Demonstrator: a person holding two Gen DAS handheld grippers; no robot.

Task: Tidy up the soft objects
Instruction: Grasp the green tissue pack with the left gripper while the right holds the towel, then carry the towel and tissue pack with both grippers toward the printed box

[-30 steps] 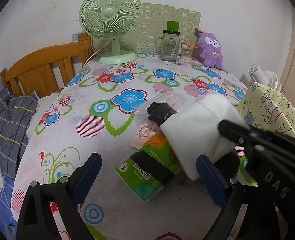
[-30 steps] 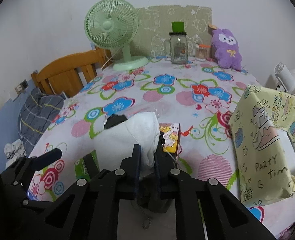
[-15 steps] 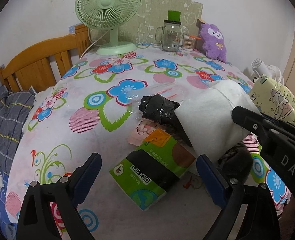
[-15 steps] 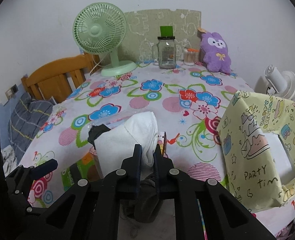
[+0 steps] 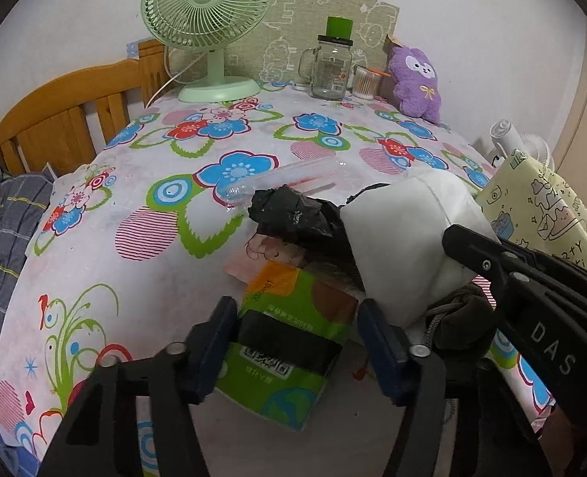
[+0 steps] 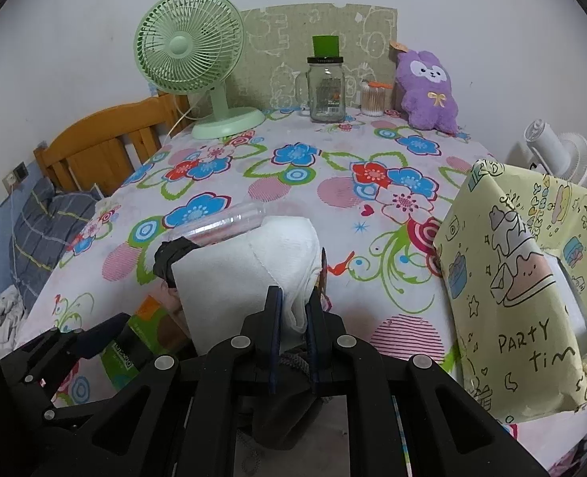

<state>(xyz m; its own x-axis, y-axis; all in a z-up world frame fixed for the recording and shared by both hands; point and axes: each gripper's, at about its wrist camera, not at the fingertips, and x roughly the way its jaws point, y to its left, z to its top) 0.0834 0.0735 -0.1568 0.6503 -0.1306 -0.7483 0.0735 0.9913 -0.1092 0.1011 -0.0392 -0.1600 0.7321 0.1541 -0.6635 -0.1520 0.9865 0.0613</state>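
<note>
White cloth (image 6: pixel 249 278), beside tissue pack (image 5: pixel 289 342), black bag (image 5: pixel 293 214)

The white cloth (image 5: pixel 408 246) is covering the right end of the black bag (image 5: pixel 293 214) and part of the green tissue pack (image 5: pixel 289 342). A dark drawstring pouch (image 5: pixel 458 320) is lying mostly hidden under the right hand-held gripper (image 6: pixel 293 310). The pack's printed text is staying too small to read. The bed's striped bedding (image 5: pixel 3 230) is running off the left edge.

The left gripper (image 5: pixel 293 342), jaws just closing, straddles the green tissue pack (image 5: pixel 289 342), seemingly touching it
</note>
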